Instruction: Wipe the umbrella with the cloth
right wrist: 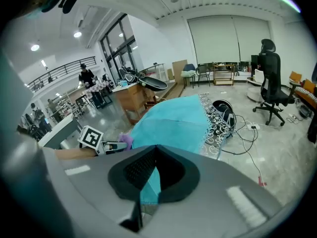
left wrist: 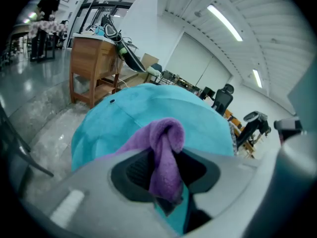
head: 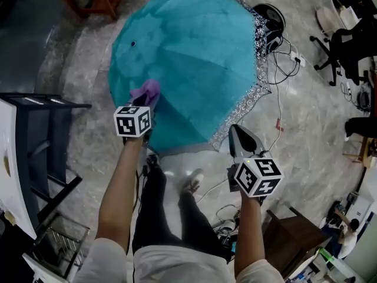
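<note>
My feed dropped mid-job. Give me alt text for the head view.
Seen from above, the left gripper holds a purple cloth against an open teal umbrella on the floor; the right gripper pinches its lace-trimmed edge.

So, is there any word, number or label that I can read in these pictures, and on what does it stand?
No text can be read in any view.
Left cube and right cube: black-and-white square markers only, no letters.
Umbrella: patterned trim, no print.
Cloth: plain.
</note>
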Demonstrator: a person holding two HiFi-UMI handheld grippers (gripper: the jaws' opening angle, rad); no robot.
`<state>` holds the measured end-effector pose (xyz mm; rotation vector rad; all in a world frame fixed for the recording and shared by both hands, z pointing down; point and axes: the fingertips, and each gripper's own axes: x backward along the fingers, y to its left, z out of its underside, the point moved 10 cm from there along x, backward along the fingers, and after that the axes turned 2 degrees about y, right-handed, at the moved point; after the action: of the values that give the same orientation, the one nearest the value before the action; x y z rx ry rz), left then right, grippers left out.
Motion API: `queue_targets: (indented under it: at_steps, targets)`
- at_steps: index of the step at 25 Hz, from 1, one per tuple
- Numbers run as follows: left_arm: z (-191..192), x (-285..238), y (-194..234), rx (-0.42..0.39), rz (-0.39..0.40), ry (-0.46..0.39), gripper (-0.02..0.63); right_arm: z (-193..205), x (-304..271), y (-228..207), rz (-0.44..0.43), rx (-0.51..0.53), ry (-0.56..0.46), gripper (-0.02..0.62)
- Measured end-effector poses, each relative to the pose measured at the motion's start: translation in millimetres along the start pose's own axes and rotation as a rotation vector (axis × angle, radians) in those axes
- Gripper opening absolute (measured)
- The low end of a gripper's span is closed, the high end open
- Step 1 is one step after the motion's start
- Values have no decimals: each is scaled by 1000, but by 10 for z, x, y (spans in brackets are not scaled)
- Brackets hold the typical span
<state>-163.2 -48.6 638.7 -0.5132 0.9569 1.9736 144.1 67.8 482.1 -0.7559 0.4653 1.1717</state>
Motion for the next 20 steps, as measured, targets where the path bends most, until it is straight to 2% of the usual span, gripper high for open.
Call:
queue_targets:
  at_steps: [5, 11, 20]
  targets:
    - [324, 5, -604, -20, 35, 10, 130, 164, 377, -174, 10, 10, -12, 6]
    - [738, -87, -1247, -54, 77, 66, 130, 429, 809, -423, 32, -6, -26, 5]
    - [1262, -307, -1960, -81, 133, 151, 130, 877, 1272, -785, 70, -53, -36, 5]
